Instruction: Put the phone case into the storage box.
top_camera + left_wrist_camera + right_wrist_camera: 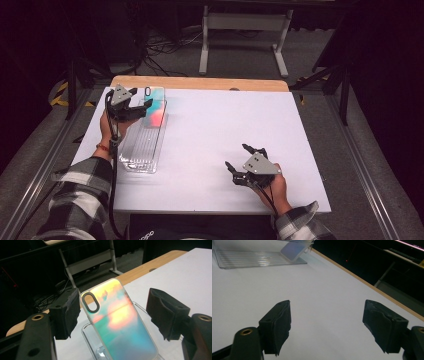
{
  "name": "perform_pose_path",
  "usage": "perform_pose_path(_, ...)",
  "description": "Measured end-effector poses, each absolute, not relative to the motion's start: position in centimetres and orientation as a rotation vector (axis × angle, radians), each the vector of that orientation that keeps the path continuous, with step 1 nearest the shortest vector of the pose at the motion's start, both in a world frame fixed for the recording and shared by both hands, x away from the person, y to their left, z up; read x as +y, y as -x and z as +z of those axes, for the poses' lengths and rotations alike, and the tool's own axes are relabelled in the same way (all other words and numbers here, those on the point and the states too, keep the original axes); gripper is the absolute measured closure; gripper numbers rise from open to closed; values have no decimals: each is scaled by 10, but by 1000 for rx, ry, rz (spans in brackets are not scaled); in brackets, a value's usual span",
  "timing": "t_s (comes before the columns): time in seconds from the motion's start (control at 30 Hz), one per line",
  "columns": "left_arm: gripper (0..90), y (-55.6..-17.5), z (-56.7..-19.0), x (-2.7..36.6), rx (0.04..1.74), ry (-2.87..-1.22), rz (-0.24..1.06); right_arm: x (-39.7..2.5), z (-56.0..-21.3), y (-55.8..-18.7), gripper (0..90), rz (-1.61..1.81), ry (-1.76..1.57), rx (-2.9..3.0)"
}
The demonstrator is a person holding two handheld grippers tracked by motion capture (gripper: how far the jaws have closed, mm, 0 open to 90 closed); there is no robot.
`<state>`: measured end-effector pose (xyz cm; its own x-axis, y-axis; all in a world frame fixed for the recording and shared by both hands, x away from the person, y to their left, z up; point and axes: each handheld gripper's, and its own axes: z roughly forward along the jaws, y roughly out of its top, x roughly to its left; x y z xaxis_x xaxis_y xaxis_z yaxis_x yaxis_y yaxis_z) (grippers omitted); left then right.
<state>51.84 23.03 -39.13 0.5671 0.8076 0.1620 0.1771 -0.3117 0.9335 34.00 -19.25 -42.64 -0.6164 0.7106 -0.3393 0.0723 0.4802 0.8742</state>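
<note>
Black pads of the left tool are standing wide on either side of the phone case, which is leaning in the clear tray, while the right tool is resting wide and empty.

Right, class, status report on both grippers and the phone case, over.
Left gripper open, straddling the phone case. Case leans tilted at the far end of the clear tray. Right gripper open over bare table. Nothing in the way.
</note>
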Motion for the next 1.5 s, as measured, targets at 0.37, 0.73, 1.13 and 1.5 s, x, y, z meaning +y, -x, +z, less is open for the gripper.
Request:
perform_pose_path(0.37, 220, -507, -387, 228, 763, -1803, 751, -191, -426, -338, 238, 1148, -638, 2007)
perform_pose_path(0.73, 210, -491, -388, 229, 732, -1788, 742, -191, -425, -338, 235, 1148, -637, 2000)
perform_pose_path(1.13, 214, -482, -386, 232, 713, -1767, 717, -191, -425, -338, 235, 1148, -637, 1999)
perform_pose_path(1.5, 209, -468, -382, 228, 671, -1775, 716, -191, -425, -339, 235, 1152, -639, 1996)
